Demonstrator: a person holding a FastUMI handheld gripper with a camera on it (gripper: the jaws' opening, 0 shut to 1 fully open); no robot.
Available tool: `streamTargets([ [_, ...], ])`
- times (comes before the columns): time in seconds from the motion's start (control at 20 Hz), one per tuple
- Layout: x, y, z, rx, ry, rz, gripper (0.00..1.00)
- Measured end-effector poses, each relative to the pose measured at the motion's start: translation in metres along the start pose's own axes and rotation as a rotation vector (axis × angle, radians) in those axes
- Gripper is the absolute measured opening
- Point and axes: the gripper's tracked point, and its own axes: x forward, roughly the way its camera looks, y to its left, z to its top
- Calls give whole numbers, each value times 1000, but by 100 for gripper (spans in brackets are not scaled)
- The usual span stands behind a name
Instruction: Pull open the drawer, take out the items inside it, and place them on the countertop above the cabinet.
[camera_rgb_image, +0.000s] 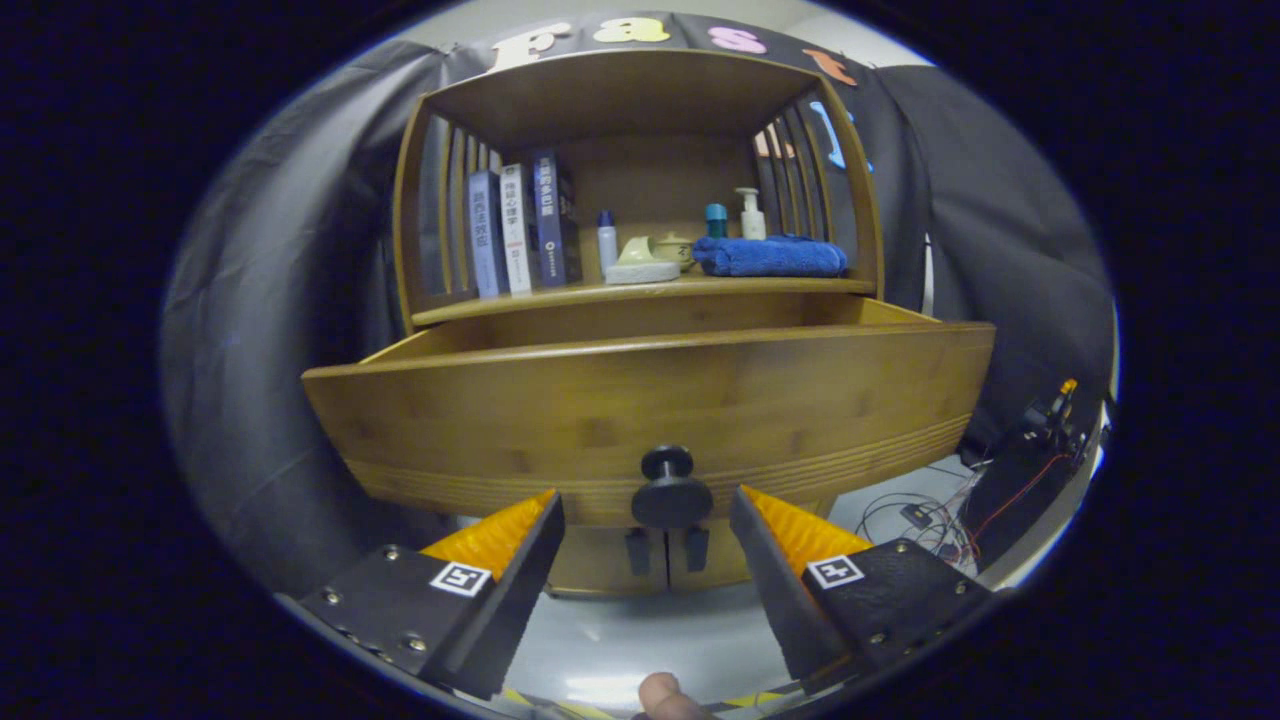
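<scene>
Claw (648, 520) is sitting wide open, empty, fingers flanking the knob (670, 488) w/o touching it. Drawer (650, 400) is hanging pulled out under the tabletop (640, 290); contents hidden behind its front. I'm judging it stiff, heavy wood; the knob's the hold. I'm holding the claw level, pointing straight ahead.

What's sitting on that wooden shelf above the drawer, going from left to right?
On the countertop: three upright books → small bottle → pale soap dish → folded blue towel, with a pump bottle behind it. Below, the drawer is pulled out; the open gripper flanks its knob without touching.
</scene>
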Motion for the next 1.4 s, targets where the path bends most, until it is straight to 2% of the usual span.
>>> streamTargets([
  [0.1,21,1,-12,21,64,0,99],
  [0.2,42,6,-22,52,28,-7,99],
  [0.3,29,10,-2,16,-29,13,99],
  [0.45,35,7,-4,19,-32,23,98],
  [0.7,70,16,17,4,-54,-10,99],
  [1.05,121,20,27,10,-33,5,99],
  [1.4,159,23,40,-10,-100,7,99],
])
